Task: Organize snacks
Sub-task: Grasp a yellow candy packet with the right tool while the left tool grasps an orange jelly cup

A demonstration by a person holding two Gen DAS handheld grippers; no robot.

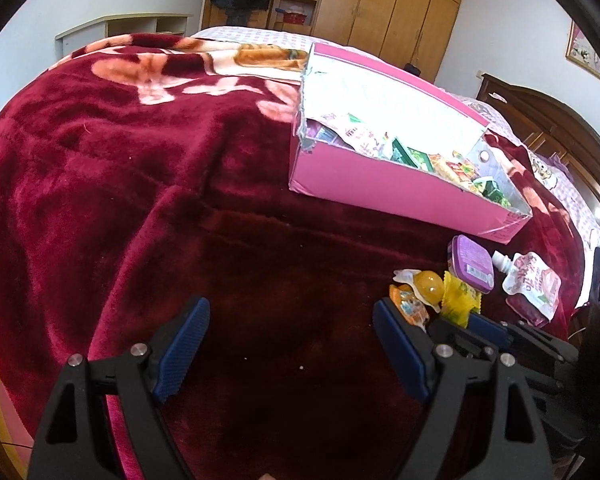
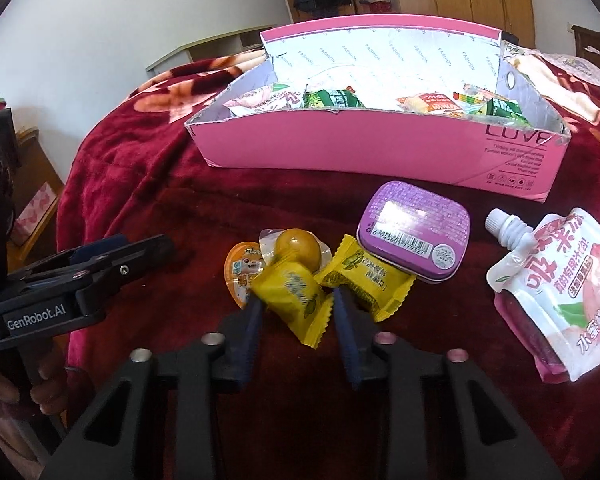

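Snacks lie lower centre on the bed [image 2: 148, 200], below the pink box [image 2: 340, 152] they belong in. Right tongs [image 2: 296, 304] pinch a yellow candy [image 2: 296, 296] for lifting; left tongs [image 1: 292, 344] gape empty at lower left, clear.

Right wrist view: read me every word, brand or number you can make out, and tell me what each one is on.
"GenRobot.AI": left gripper, on its side.
"FASHION": repeated on the pink box inner lining.
"LOVE": pink box front, partly cut off; lines beneath too small.
Purple tin: barcode digits too blurred.
Yellow candy wrappers, pouch: Chinese print, not legible.
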